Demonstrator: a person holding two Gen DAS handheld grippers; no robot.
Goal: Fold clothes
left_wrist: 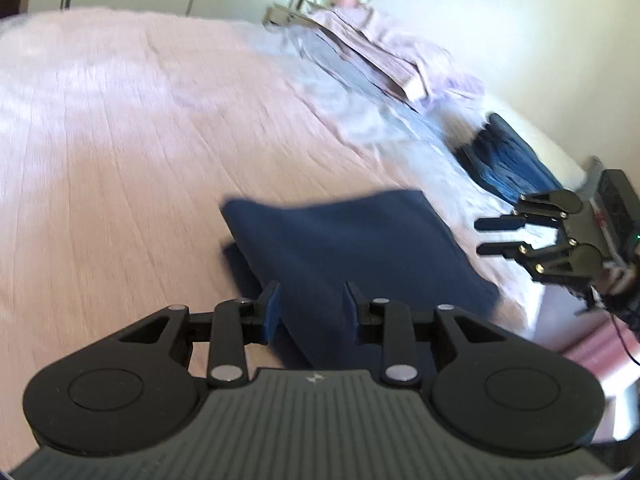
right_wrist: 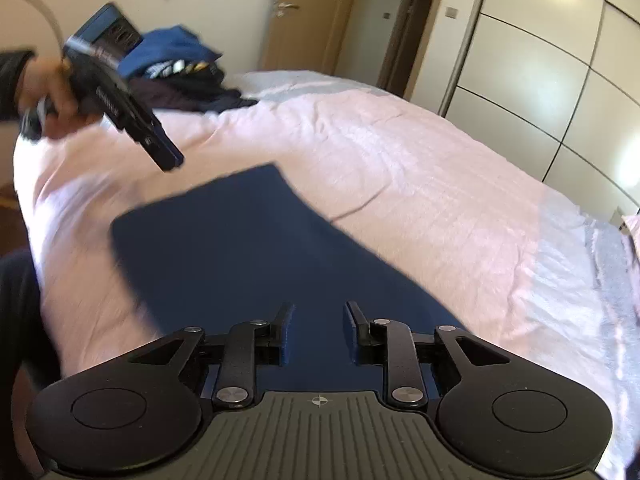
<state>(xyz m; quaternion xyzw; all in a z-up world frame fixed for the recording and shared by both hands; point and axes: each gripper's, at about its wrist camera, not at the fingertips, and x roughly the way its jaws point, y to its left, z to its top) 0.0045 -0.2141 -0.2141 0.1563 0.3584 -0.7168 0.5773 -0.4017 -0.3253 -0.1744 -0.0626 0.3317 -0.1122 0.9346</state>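
Note:
A folded dark blue garment (left_wrist: 352, 248) lies flat on the pink bedspread (left_wrist: 120, 152); it also shows in the right wrist view (right_wrist: 248, 248). My left gripper (left_wrist: 312, 304) is open and empty, just above the garment's near edge. My right gripper (right_wrist: 319, 330) is open and empty above the garment's other end. The right gripper also shows in the left wrist view (left_wrist: 486, 236), at the garment's right, held off the bed. The left gripper shows in the right wrist view (right_wrist: 170, 162), held in a hand above the garment's far corner.
A pile of blue and dark clothes (right_wrist: 180, 72) lies at the bed's far end, also seen in the left wrist view (left_wrist: 504, 164). Pink pillows (left_wrist: 392, 52) lie at the bed's head. Wardrobe doors (right_wrist: 540, 80) and a wooden door (right_wrist: 312, 12) stand behind.

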